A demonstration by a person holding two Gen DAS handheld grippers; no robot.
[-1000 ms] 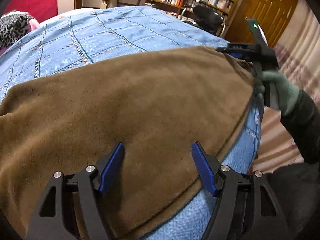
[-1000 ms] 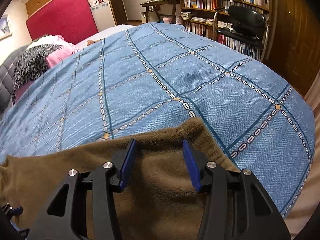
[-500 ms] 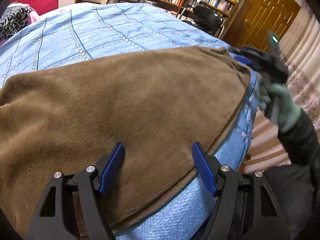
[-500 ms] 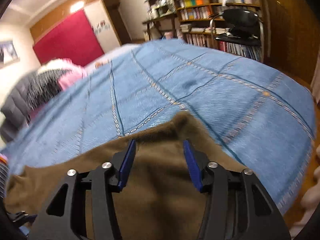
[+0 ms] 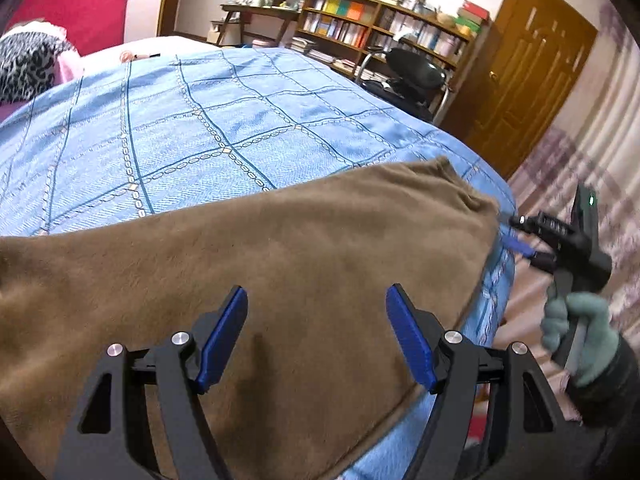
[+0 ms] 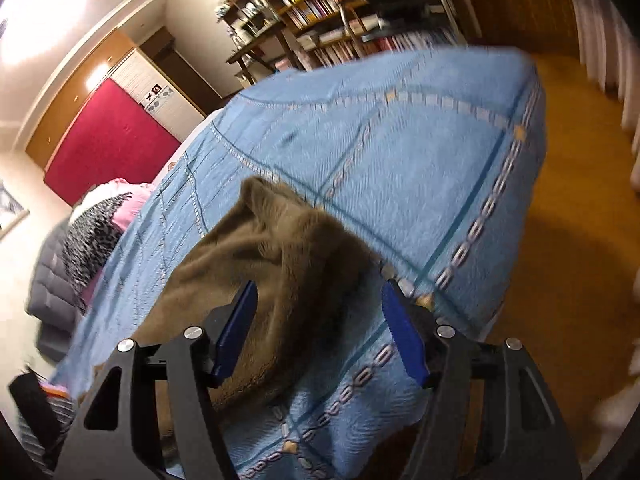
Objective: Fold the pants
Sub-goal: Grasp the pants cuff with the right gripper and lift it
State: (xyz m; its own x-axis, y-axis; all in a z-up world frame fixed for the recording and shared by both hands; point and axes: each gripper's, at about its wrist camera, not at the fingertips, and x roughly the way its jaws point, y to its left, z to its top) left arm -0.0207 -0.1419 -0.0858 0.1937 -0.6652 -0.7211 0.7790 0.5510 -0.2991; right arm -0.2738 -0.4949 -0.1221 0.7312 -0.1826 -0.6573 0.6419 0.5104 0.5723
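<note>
Brown fleece pants lie spread along the near edge of a blue quilted bedcover. My left gripper hovers over the cloth with its jaws apart and widening slightly, nothing pressed between the pads. My right gripper, held by a green-gloved hand, sits just past the pants' right end at the bed's corner. In the right wrist view it is rolled, its jaws are opening, and the rumpled end of the pants lies loose below them on the bedcover.
Pillows and leopard-print bedding sit at the bed's far left. A bookshelf, a black office chair and a wooden door stand beyond the bed. Carpeted floor lies to the right of the bed.
The right gripper let go of the pants' far corner, backed off to the bed's corner, rolled and spread its jaws. The left gripper drew back a little and rose.
</note>
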